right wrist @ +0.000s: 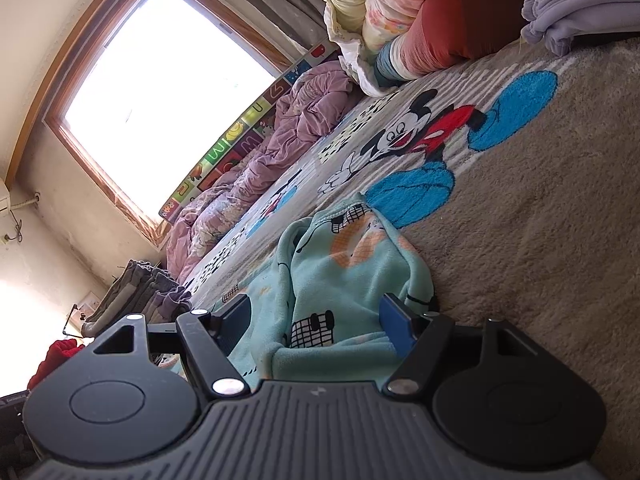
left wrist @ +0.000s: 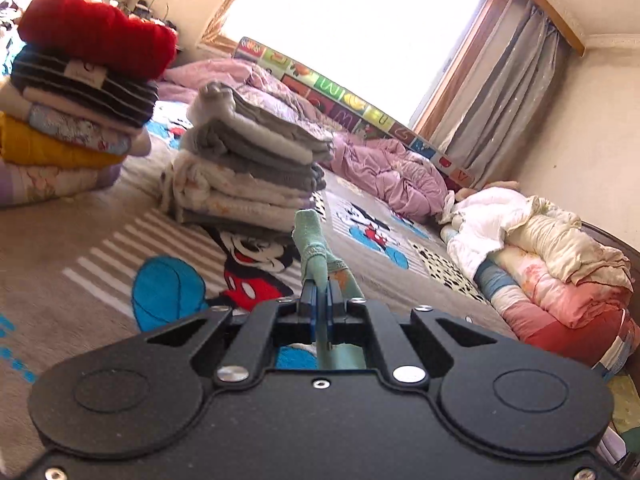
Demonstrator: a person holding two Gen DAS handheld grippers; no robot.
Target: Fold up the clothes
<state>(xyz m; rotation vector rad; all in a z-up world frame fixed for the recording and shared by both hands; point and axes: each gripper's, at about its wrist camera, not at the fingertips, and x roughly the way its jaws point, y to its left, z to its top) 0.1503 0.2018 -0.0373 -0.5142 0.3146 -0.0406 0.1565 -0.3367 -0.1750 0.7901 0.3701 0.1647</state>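
Folding looks well advanced: two stacks of folded clothes (left wrist: 240,160) stand on the Mickey Mouse blanket (left wrist: 120,240), while the mint-green printed garment (right wrist: 340,272) lies crumpled on it, not yet folded. The left gripper (left wrist: 320,292) is clamped on a pinch of that garment's edge. The right gripper (right wrist: 316,320) has its jaws spread wide over the cloth, gripping nothing. Only the right view shows the garment's spread and a lilac garment (right wrist: 580,4) farther off; only the left shows both stacks clearly.
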